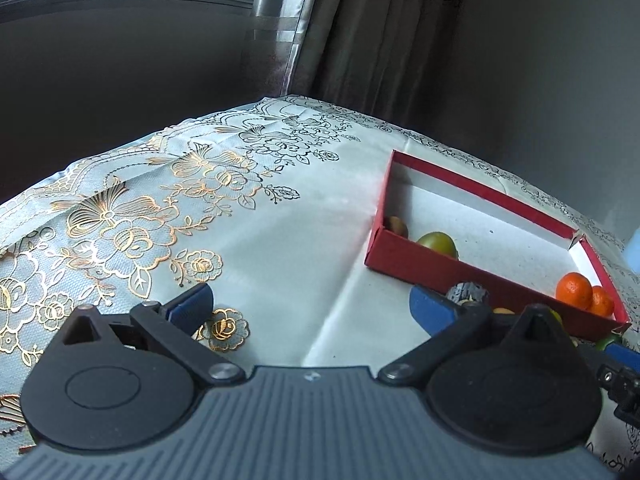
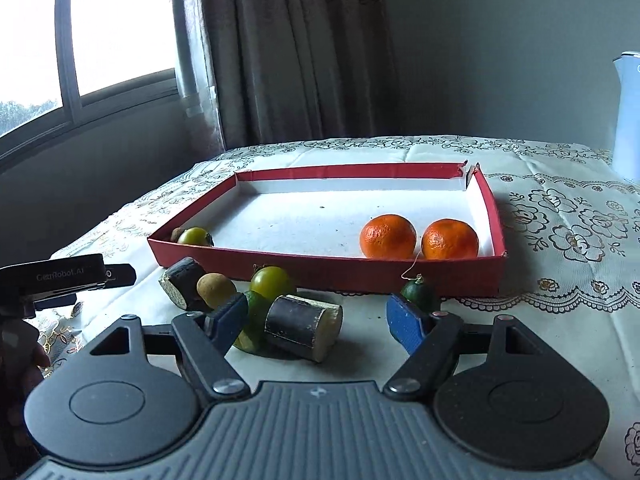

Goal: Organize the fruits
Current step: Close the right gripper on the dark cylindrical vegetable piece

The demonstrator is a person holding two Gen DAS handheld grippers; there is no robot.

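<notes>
Red cardboard marks the landmark: a shallow red tray (image 2: pixel 490 200) with a white floor, lying on a table under a pale tablecloth (image 2: pixel 560 248) printed with flowers. Inside the tray, two oranges (image 2: pixel 388 236) sit side by side near its right wall, and a yellow-green fruit (image 2: pixel 195 236) lies in its near-left corner with a small brown one just behind it.

More fruit waits outside, along the tray's near wall: a cut piece of dark cane (image 2: pixel 182 284), a small brown fruit (image 2: pixel 216 290) touching it, a yellow-green round fruit (image 2: pixel 271 280), a green lime-like fruit partly hidden behind a finger, a second cane piece (image 2: pixel 304 328) lying on its side, and a small dark green fruit (image 2: pixel 420 294) towards the tray's right end.

In front of the tray, the right gripper (image 2: pixel 316 322) hovers low with its blue-padded jaws spread fairly wide. The second cane piece lies between them, but the pads are not pressing on it (so nothing is held).

Off the tray's left side, the left gripper (image 1: pixel 310 306) hangs over bare cloth, jaws wide apart and empty.

I judge the sorting partly done, with the next pick-up being lined up. The coming move likely calls for closing squarely on the cane's rounded sides, then lifting it clear of the tray's wall.
</notes>
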